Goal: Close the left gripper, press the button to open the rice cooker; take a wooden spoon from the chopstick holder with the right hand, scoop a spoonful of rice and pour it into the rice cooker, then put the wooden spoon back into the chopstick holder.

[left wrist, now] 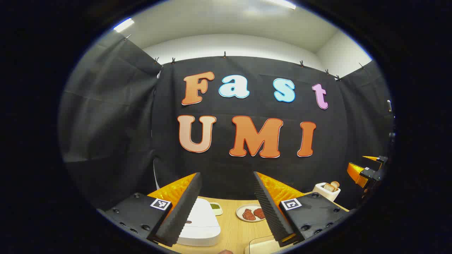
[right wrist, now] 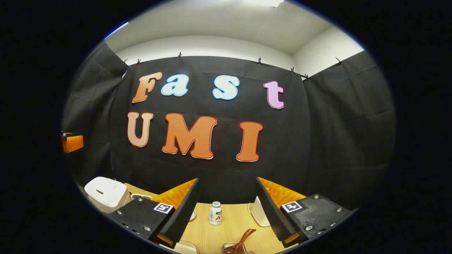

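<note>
On the wooden table (right wrist: 226,234), low in the right gripper view: wooden spoon (right wrist: 243,238), stiff, light, best pinched along its upright handle; white rice cooker (left wrist: 199,222), lid down, below left gripper (left wrist: 226,208), fingers spread; right gripper (right wrist: 226,208) likewise spread, empty.

The left hand-held gripper (left wrist: 226,208) was held level, pointing forward, with its two black ribbed fingers (left wrist: 182,211) spread wide apart and nothing between them. The right hand-held gripper (right wrist: 227,208) was held in much the same way, its fingers (right wrist: 272,208) also spread wide and gripping nothing. In the left gripper view the right hand-held gripper appeared far off at the right edge; whether its jaws were apart could not be told from there.
</note>
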The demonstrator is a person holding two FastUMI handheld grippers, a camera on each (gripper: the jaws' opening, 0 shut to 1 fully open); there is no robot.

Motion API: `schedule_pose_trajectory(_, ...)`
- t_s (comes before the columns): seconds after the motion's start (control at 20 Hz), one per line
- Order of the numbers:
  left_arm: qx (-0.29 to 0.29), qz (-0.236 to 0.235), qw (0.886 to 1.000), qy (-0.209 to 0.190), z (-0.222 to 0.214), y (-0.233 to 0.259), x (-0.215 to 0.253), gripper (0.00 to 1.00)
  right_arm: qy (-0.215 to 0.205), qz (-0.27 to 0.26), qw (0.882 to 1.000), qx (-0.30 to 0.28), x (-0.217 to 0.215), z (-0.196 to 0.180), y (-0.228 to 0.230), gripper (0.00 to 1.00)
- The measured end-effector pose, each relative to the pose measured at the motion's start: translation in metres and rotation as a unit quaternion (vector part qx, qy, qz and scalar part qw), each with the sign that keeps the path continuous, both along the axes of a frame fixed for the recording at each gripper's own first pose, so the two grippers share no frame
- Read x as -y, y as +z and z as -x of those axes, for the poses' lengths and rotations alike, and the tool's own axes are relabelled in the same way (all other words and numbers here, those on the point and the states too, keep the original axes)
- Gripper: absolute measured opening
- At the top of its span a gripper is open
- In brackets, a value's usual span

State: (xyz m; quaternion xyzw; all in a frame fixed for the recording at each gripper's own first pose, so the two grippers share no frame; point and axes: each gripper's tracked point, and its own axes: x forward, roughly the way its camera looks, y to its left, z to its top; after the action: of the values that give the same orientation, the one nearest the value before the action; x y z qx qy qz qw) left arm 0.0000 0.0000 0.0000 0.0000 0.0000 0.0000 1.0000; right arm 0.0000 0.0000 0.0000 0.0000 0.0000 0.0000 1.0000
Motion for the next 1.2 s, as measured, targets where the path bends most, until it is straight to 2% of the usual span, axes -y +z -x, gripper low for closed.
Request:
schedule_pose_trajectory(0.05,0.001,0.001,1.0,-0.001,-0.001,0.001,0.0,0.98,-0.002,-0.002,1.0,-0.003,0.003,0.001,-0.002,0.96)
schedule_pose_trajectory(0.15,0.003,0.002,1.0,0.0,-0.002,0.003,0.001,0.98,-0.008,-0.003,1.0,-0.004,0.01,0.002,-0.002,0.96)
schedule_pose_trajectory(0.2,0.002,0.001,1.0,-0.001,-0.003,0.003,0.002,0.98,-0.013,-0.004,1.0,-0.005,0.013,0.003,-0.003,0.92)
schedule_pose_trajectory(0.25,0.002,0.0,1.0,-0.001,-0.002,0.004,0.002,0.98,-0.017,-0.005,1.0,-0.006,0.016,0.003,-0.003,0.96)
schedule_pose_trajectory(0.6,0.009,-0.004,1.0,-0.002,-0.002,0.008,0.001,0.98,-0.022,-0.006,1.0,-0.009,0.018,0.008,-0.005,0.96)
schedule_pose_trajectory(1.0,0.009,-0.013,1.0,0.008,-0.008,0.012,-0.013,0.98,-0.022,0.0,1.0,-0.012,0.015,0.01,-0.009,0.96)
schedule_pose_trajectory(1.05,0.009,-0.015,1.0,0.012,-0.009,0.012,-0.016,0.98,-0.022,0.0,1.0,-0.013,0.016,0.01,-0.009,0.93)
schedule_pose_trajectory(1.2,0.005,-0.03,0.999,0.022,-0.01,0.01,-0.022,0.98,-0.025,-0.002,1.0,-0.015,0.017,0.008,-0.011,0.96)
